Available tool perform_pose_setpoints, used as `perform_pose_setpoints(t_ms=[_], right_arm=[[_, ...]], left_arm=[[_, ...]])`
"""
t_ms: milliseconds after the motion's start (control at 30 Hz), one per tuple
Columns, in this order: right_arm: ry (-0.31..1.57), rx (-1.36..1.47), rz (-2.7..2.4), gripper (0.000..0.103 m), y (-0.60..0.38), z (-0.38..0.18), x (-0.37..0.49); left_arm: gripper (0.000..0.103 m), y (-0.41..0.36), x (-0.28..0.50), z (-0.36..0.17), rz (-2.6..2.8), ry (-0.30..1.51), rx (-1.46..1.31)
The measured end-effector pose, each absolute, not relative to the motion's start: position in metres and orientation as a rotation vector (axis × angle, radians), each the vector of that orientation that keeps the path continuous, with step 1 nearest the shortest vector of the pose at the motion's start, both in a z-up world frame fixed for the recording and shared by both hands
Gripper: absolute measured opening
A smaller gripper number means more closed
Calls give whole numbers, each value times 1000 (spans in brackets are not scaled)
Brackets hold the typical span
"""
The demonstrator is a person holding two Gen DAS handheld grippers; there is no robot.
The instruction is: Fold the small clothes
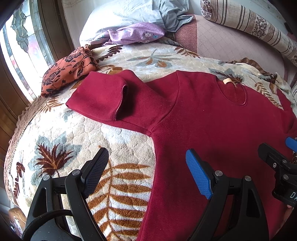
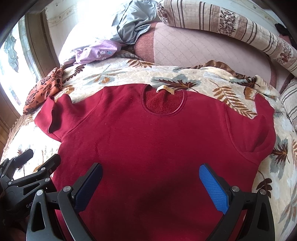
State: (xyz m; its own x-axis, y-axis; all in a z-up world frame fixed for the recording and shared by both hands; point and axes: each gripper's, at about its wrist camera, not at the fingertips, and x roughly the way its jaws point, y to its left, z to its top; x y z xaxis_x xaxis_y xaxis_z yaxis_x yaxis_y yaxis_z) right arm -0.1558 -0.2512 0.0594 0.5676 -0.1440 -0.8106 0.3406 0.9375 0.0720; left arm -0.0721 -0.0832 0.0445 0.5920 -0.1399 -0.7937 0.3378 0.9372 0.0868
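A dark red short-sleeved top (image 1: 204,118) lies spread flat, front up, on a leaf-patterned blanket (image 1: 78,140), neckline and tan label (image 2: 164,89) at the far side. It also shows in the right wrist view (image 2: 148,140). My left gripper (image 1: 146,166) is open and empty, hovering over the top's left side edge below the left sleeve (image 1: 104,96). My right gripper (image 2: 152,183) is open and empty above the top's lower middle. The right gripper shows at the right edge of the left wrist view (image 1: 278,161); the left gripper shows at the left of the right wrist view (image 2: 33,163).
An orange floral garment (image 1: 68,68) lies bunched at the blanket's far left by a window (image 1: 22,46). A purple floral cloth (image 1: 133,33) and pale blue bedding (image 1: 144,13) lie behind. A striped bolster (image 2: 232,27) runs along the back right.
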Motion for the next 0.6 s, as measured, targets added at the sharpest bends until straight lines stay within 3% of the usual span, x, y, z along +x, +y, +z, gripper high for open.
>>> perform_pose_setpoints(t_ms=[600], right_arm=[[941, 221, -300, 103, -253, 56, -157]], left_arm=[[86, -83, -72, 45, -279, 897, 241]])
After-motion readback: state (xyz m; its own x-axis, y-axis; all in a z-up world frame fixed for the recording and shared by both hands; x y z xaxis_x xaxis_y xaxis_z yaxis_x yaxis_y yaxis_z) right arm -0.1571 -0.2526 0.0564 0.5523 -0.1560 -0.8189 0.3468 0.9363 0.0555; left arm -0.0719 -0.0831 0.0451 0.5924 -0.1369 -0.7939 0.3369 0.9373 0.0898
